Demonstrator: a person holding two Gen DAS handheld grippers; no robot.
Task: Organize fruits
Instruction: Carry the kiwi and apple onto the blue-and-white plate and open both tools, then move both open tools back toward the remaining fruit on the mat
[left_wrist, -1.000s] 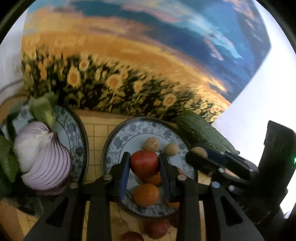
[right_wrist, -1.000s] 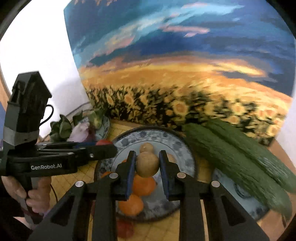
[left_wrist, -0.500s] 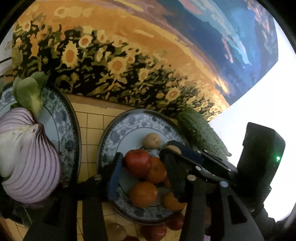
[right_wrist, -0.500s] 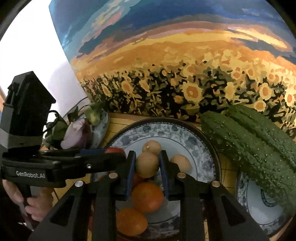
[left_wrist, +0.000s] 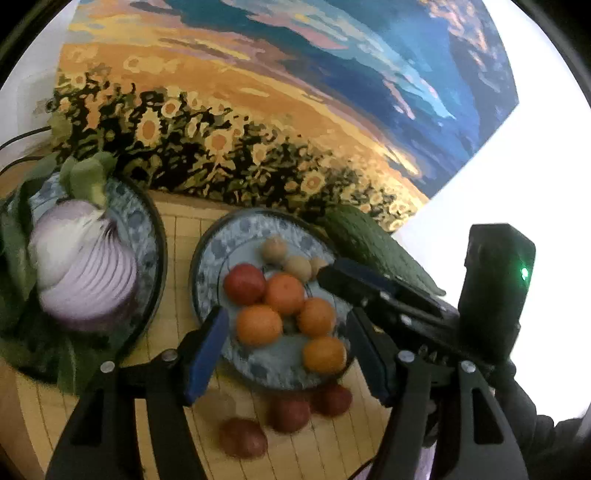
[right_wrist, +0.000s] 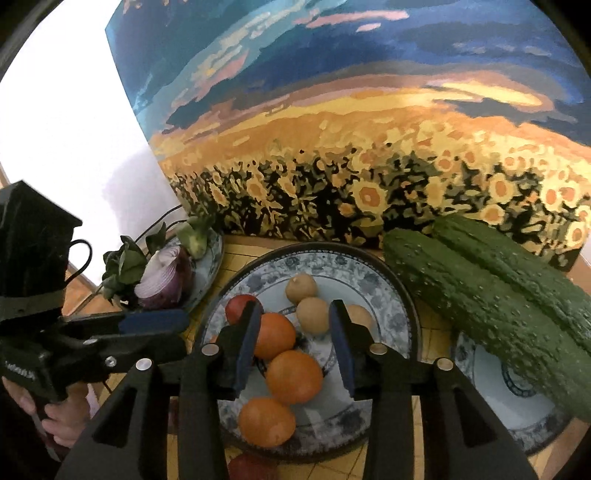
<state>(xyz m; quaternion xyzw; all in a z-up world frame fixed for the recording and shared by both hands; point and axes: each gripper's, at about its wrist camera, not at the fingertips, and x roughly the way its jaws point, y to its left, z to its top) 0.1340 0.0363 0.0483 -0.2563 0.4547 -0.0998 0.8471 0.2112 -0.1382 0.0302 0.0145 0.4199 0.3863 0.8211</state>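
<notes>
A blue-patterned plate (left_wrist: 218, 254) (right_wrist: 388, 295) holds several orange fruits (left_wrist: 258, 325) (right_wrist: 293, 376), a red tomato (left_wrist: 244, 283) (right_wrist: 236, 306) and three small brown longans (left_wrist: 297, 267) (right_wrist: 313, 315). My left gripper (left_wrist: 286, 350) is open and empty, above the plate's near edge. My right gripper (right_wrist: 293, 339) is open and empty, its jaws either side of the oranges and a longan; it also shows in the left wrist view (left_wrist: 354, 280). Three red tomatoes (left_wrist: 288, 413) lie on the table in front of the plate.
A second plate (left_wrist: 147, 236) on the left holds a sliced purple onion (left_wrist: 81, 266) and green leaves. Two green cucumbers (right_wrist: 491, 295) lie across a third plate (right_wrist: 517, 413) on the right. A sunflower painting (right_wrist: 369, 147) stands right behind the plates.
My left gripper opened and left the red tomato on the plate, then drew back. My right gripper opened and let the brown longan down beside the other two.
</notes>
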